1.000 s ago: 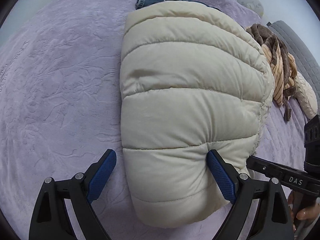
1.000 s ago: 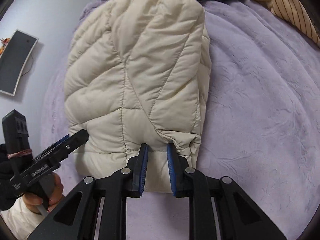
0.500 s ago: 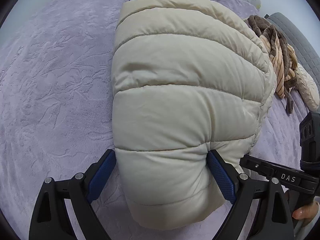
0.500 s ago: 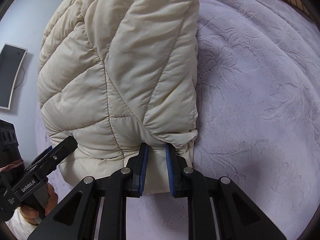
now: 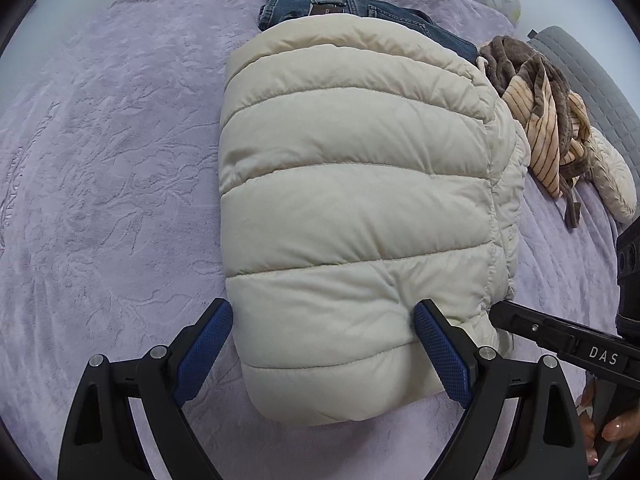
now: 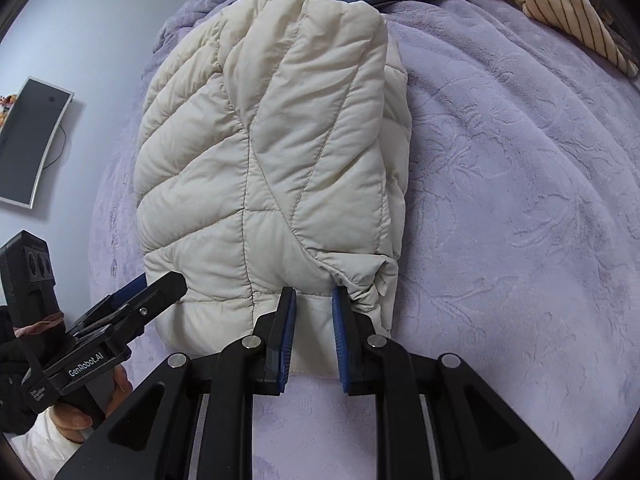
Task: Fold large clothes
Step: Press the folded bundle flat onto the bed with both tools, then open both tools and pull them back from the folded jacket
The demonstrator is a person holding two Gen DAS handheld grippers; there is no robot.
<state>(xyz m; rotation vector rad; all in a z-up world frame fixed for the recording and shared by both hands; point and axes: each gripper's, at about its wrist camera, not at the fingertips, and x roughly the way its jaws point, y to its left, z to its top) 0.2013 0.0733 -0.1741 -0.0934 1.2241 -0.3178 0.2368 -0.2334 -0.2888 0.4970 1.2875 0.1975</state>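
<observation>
Pinching the puffer jacket [image 6: 276, 152] hem in the right hand-held gripper [image 6: 314, 320], left hand-held gripper [image 5: 320, 344] spread wide straddling its near corner, pressing folded bulk flat.

**Wide jaws straddle the folded jacket**

The left gripper [image 5: 322, 340] has its jaws spread wide around the near end of the puffy cream quilted jacket [image 5: 360, 208], folded on the lilac plush bed [image 5: 112, 168]. Beyond it lie blue denim jeans [image 5: 360, 10].

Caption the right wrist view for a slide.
Right claw pinches the near edge of a folded cream puffer jacket on a lilac bedspread.
</observation>
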